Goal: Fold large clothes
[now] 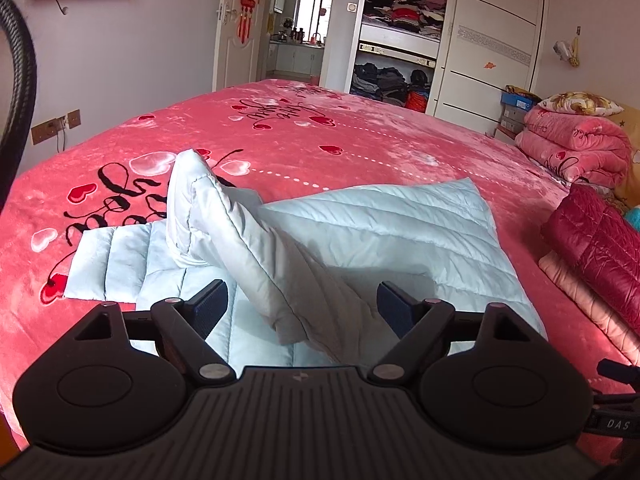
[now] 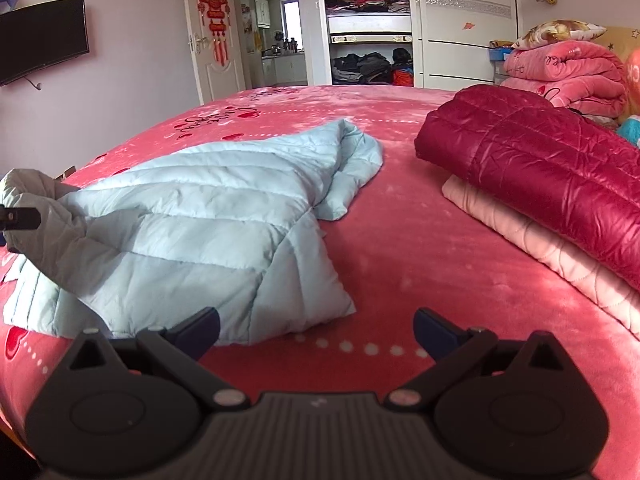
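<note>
A pale blue quilted jacket (image 1: pixel 384 224) lies spread across the pink heart-printed blanket (image 1: pixel 320 136) that covers the bed. Its padded body is flat, stitched in slanting channels, and looks soft and puffy. 1 sleeve (image 1: pixel 108 264) stretches flat toward the left side of the bed in the left wrist view. The other sleeve (image 1: pixel 240 240) is bent up and over the body, with its cuff end standing highest and a grey lining showing along the fold. In the right wrist view the same jacket (image 2: pixel 192 240) sits left of centre, its far edge bunched into loose folds and its near corner lying just in front of the camera.

The left gripper (image 1: pixel 302 304) hovers low over the near part of the jacket, aimed along the bed toward the open wardrobe (image 1: pixel 400 40). Its 2 fingers are spread wide, 1 on each side of the raised sleeve, and I cannot tell whether either pad touches the cloth. The right gripper (image 2: pixel 316 332) is held low over the blanket at the near right corner of the jacket, fingers spread apart and gripping nothing; its left finger (image 2: pixel 196 332) overlaps the jacket's hem in the view.

To the right, well apart from the blue jacket, a folded dark red quilted jacket (image 2: pixel 540 164) rests on a folded pale pink garment (image 2: pixel 540 248)
</note>
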